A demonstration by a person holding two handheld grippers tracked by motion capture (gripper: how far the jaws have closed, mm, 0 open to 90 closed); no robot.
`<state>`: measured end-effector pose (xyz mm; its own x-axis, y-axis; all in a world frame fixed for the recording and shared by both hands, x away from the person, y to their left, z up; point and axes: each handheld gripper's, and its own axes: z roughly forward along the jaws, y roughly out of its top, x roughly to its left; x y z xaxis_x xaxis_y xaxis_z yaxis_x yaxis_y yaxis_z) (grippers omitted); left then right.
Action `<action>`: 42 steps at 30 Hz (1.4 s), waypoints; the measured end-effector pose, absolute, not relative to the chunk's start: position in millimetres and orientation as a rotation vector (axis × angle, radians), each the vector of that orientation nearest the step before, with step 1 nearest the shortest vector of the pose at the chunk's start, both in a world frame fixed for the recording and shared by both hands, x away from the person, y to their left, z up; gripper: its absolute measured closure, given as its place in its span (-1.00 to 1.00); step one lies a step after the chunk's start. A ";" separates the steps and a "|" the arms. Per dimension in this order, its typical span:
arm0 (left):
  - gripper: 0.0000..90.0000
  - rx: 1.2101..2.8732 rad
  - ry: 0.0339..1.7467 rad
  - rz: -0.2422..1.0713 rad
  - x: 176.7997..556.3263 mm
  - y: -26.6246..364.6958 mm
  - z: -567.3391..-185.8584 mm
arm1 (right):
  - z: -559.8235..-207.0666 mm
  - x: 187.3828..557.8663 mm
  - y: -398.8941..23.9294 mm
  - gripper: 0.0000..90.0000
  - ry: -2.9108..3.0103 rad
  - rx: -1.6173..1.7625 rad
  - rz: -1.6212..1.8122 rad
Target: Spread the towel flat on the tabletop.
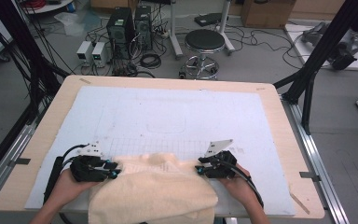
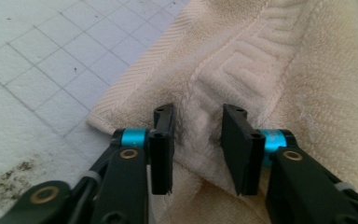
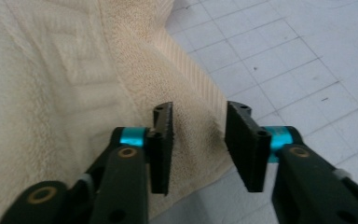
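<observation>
A cream towel [image 1: 154, 186] lies crumpled at the table's front middle, and its near part hangs over the front edge. My left gripper [image 1: 114, 171] is at the towel's left far corner. In the left gripper view it [image 2: 198, 114] stands open, with a raised fold of the towel's [image 2: 261, 56] patterned border between its jaws. My right gripper [image 1: 199, 171] is at the right far corner. In the right gripper view it [image 3: 198, 109] is open too, and its jaws straddle the towel's [image 3: 51, 70] hemmed edge.
A white gridded mat [image 1: 168, 112] covers the wooden table [image 1: 279, 116]. A dark stain [image 2: 14, 179] marks the mat near the left gripper. Beyond the table stand a black stool [image 1: 204, 42], computer towers [image 1: 121, 28] with cables, and a black frame strut [image 1: 317, 51].
</observation>
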<state>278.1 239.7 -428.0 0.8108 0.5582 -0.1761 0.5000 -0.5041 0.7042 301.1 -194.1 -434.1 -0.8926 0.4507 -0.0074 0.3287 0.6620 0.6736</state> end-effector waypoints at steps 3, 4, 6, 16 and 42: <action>0.69 2.200 0.783 0.114 279.1 241.0 -427.0 | -435.4 301.0 -196.8 0.80 2.692 0.624 1.063; 0.73 2.196 0.784 0.124 279.5 241.5 -426.4 | -434.9 301.7 -197.5 0.84 2.695 0.616 1.061; 0.77 2.185 0.789 0.141 278.3 242.0 -424.2 | -434.4 302.8 -198.5 0.87 2.696 0.610 1.066; 0.79 2.100 0.766 0.218 275.7 249.5 -401.8 | -405.1 296.3 -220.4 0.89 2.543 0.630 1.195; 0.88 1.987 0.762 0.279 283.3 252.0 -381.9 | -375.6 300.8 -230.3 0.89 2.459 0.606 1.298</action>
<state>283.3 252.0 -381.9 0.7795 0.6164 -0.1116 0.3982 -0.3500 0.8479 300.8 -230.3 -375.6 -0.8680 0.4927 -0.0619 0.2268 0.5042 0.8332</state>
